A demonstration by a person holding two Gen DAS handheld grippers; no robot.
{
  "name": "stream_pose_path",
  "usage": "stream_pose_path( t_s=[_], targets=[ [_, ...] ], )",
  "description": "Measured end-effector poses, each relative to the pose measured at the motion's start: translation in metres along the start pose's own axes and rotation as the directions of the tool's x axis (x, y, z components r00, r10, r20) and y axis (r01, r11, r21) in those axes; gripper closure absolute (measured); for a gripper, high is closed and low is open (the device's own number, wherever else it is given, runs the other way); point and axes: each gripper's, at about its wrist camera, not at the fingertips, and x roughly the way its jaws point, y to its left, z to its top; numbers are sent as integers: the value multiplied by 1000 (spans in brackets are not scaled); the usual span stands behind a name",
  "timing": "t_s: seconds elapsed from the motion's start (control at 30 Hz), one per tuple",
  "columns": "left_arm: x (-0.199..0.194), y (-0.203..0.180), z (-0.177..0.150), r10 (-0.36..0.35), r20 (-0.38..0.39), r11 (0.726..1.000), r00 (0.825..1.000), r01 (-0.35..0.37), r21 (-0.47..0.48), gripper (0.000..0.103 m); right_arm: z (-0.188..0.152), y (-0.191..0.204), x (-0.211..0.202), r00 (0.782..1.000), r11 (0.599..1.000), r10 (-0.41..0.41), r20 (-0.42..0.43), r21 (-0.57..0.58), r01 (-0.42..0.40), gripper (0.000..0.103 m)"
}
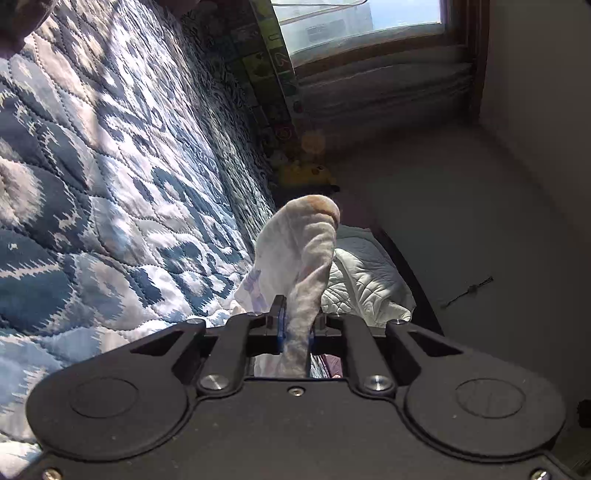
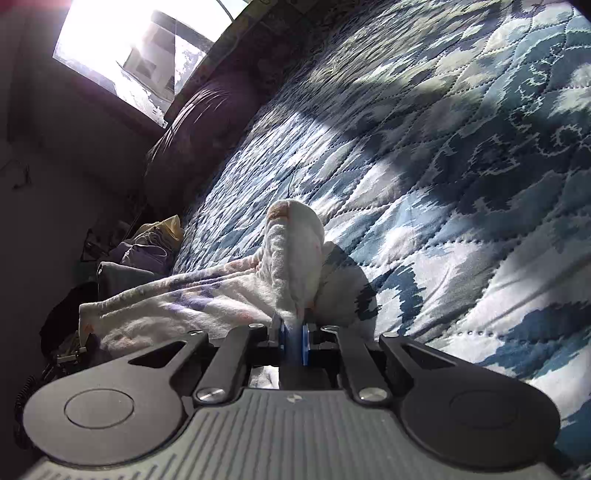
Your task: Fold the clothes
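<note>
A white garment (image 1: 303, 243) with faint purple and pink print sticks up in a bunched fold from my left gripper (image 1: 295, 325), which is shut on it between blue pads. In the right wrist view the same white garment (image 2: 295, 251) rises from my right gripper (image 2: 293, 332), also shut on a fold. From there the cloth trails left and down in a loose band (image 2: 166, 306) over the blue and white quilted bedspread (image 2: 443, 184). Both grippers hold the garment just above the bed.
The bedspread (image 1: 110, 184) fills the left of the left wrist view. A window (image 1: 354, 22) and a window (image 2: 122, 44) let in bright sun. A dark pillow (image 2: 199, 129) lies at the bed's head. Piled clothes (image 2: 147, 243) sit beside the bed. A white quilted cloth (image 1: 365, 280) lies near the wall.
</note>
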Motion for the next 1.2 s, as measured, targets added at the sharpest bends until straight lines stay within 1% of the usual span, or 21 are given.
stream_pose_path(
  t_s=[0.07, 0.13, 0.17, 0.23, 0.3, 0.37, 0.47, 0.5, 0.53, 0.57, 0.6, 0.67, 0.73, 0.77, 0.87, 0.93, 1.0, 1.03, 1.07, 1.1, 1.2],
  targets=[
    [9, 32, 7, 265, -90, 947, 960, -277, -164, 91, 0, -4, -1, 1000, 1000, 11, 8, 28, -11, 94],
    [13, 27, 7, 277, -87, 948, 957, -287, -137, 87, -2, 1, -1, 1000, 1000, -4, 13, 2, 4, 91],
    [13, 15, 8, 294, -78, 949, 953, -300, -91, 66, -3, 5, 0, 1000, 1000, -16, 19, -16, 17, 89],
    [13, 0, 9, 314, -54, 948, 948, -316, -36, 49, -4, 9, 0, 999, 998, -40, 31, -38, 41, 87],
    [19, -5, 11, 364, -15, 931, 931, -364, -18, 53, -4, 8, 1, 999, 998, -39, 36, -37, 41, 87],
    [28, -5, 12, 353, -48, 935, 934, -353, 16, 71, -3, 3, 0, 999, 1000, -21, 40, -9, 21, 87],
    [26, 5, 14, 249, -52, 968, 967, -250, -14, 73, 0, -7, -2, 999, 999, 15, 50, 51, -17, 88],
    [27, 14, 16, 362, -63, 931, 930, -364, -24, 74, 1, -12, -2, 999, 997, 23, 48, 76, -26, 89],
    [27, 15, 18, 379, -63, 925, 923, -380, -22, 92, 1, -14, -2, 999, 996, 26, 47, 84, -30, 91],
    [28, 14, 19, 395, -61, 918, 917, -396, -14, 90, 2, -13, -3, 999, 996, 26, 47, 82, -29, 91],
    [27, 2, 18, 411, -41, 911, 911, -410, 38, 85, 2, -12, -3, 999, 997, 14, 50, 76, -17, 91],
    [22, -28, 13, 474, 37, 865, 880, -473, 170, 52, 3, -1, -8, 996, 999, -46, 73, 27, 44, 86],
    [18, -50, 8, 532, 118, 798, 839, -543, 263, 52, 5, 14, -15, 986, 991, -122, 111, -41, 127, 72],
    [18, -59, 5, 537, 137, 777, 833, -551, 305, 53, 4, 28, -19, 975, 976, -164, 149, -119, 183, 63],
    [26, -82, -10, 472, 123, 751, 873, -472, 462, 55, -1, 66, -28, 952, 903, -171, 253, -347, 254, 63],
    [33, -84, -15, 481, 114, 723, 869, -467, 508, 63, 0, 70, -21, 975, 905, -95, 202, -389, 169, 65],
    [42, -65, -10, 515, 91, 723, 852, -489, 488, 63, 5, 57, -1, 981, 927, -144, 130, -330, 179, 68],
    [48, -46, -6, 559, 57, 725, 827, -522, 450, 63, 6, 42, 11, 973, 928, -210, 95, -294, 229, 69],
    [48, -37, -5, 596, 31, 715, 802, -548, 434, 75, 7, 30, 13, 973, 937, -208, 102, -266, 228, 89],
    [47, -26, -4, 598, 46, 716, 800, -559, 418, 82, 11, 22, 9, 973, 953, -206, 101, -205, 223, 99],
    [31, -3, 13, 559, 14, 807, 829, -548, 222, 98, 17, 15, 4, 981, 971, -178, 80, -146, 189, 103]
  ],
)
